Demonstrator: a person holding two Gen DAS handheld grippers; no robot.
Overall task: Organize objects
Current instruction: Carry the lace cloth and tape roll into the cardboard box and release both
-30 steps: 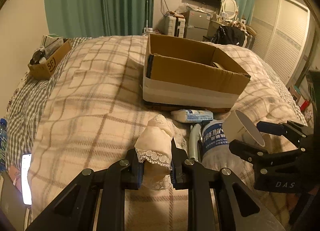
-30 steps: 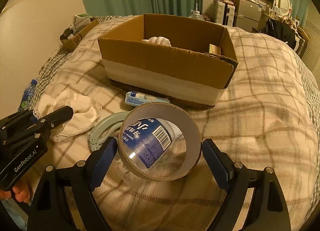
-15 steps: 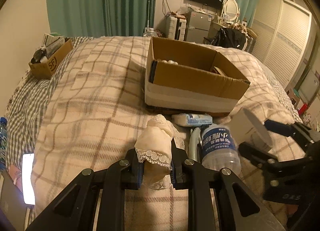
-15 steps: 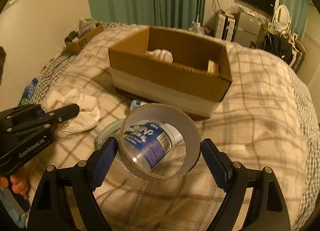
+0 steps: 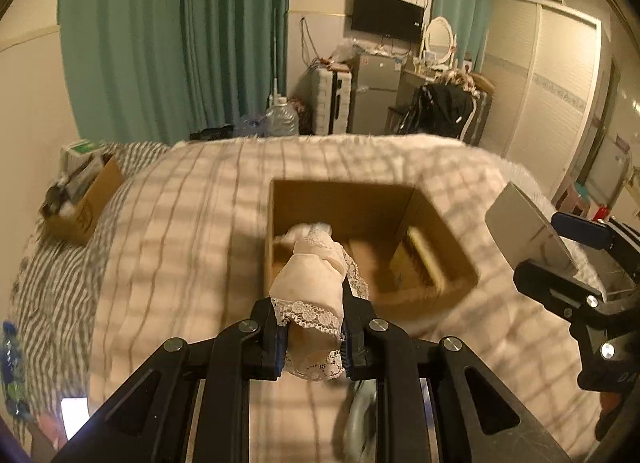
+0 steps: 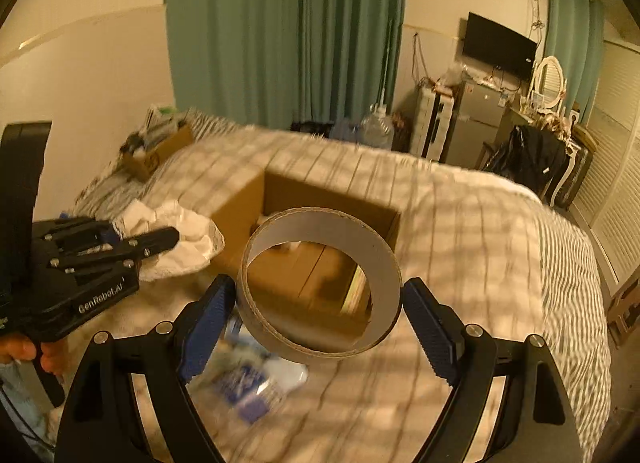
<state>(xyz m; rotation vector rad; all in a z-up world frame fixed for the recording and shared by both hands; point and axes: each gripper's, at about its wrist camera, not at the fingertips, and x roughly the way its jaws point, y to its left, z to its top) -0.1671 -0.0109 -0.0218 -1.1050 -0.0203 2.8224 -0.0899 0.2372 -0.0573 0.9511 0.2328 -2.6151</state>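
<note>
A small cardboard box (image 5: pixel 82 203) of odds and ends sat at the far left edge of the plaid bedspread (image 5: pixel 180 231). Toward the middle, the left gripper (image 5: pixel 313 337) was clamped on a cream lace-trimmed cloth (image 5: pixel 310 283), held up in front of the open cardboard box (image 5: pixel 448 259) in the middle of the bed. To the right, the right gripper (image 6: pixel 318 313) pinched a roll of tape (image 6: pixel 320 283) between its blue pads (image 6: pixel 206 317), raised above the bedspread near the box. A blurred plastic bottle (image 6: pixel 256 381) lay on the covers below the tape.
</note>
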